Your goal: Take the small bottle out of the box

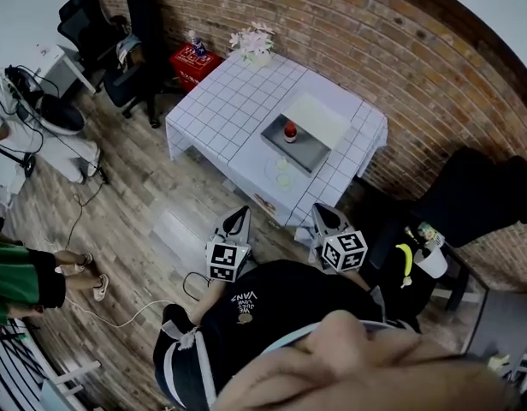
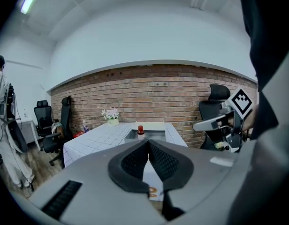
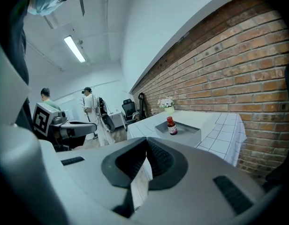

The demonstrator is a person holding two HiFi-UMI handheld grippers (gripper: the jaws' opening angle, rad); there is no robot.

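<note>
Nearest, both grippers are held close to the person's body, well short of the bench. The left gripper (image 2: pixel 148 142) has its fingers pressed together with nothing between them, and so does the right gripper (image 3: pixel 146 141). Farther off stands the bench (image 1: pixel 221 110) under a white checked cloth. A grey box (image 1: pixel 308 156) lies on its right part, and the small bottle (image 1: pixel 290 131) stands upright inside it. Flowers (image 1: pixel 255 41) sit at the far left corner, against the brick wall (image 1: pixel 375 50).

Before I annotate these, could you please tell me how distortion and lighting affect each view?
Head view: strong fisheye bows the brick wall, and the small bottle is tiny. Left gripper view: dark vignetted corners, the wall arches. Right gripper view: a ceiling light blows out white, yet the small bottle is sharp.
</note>
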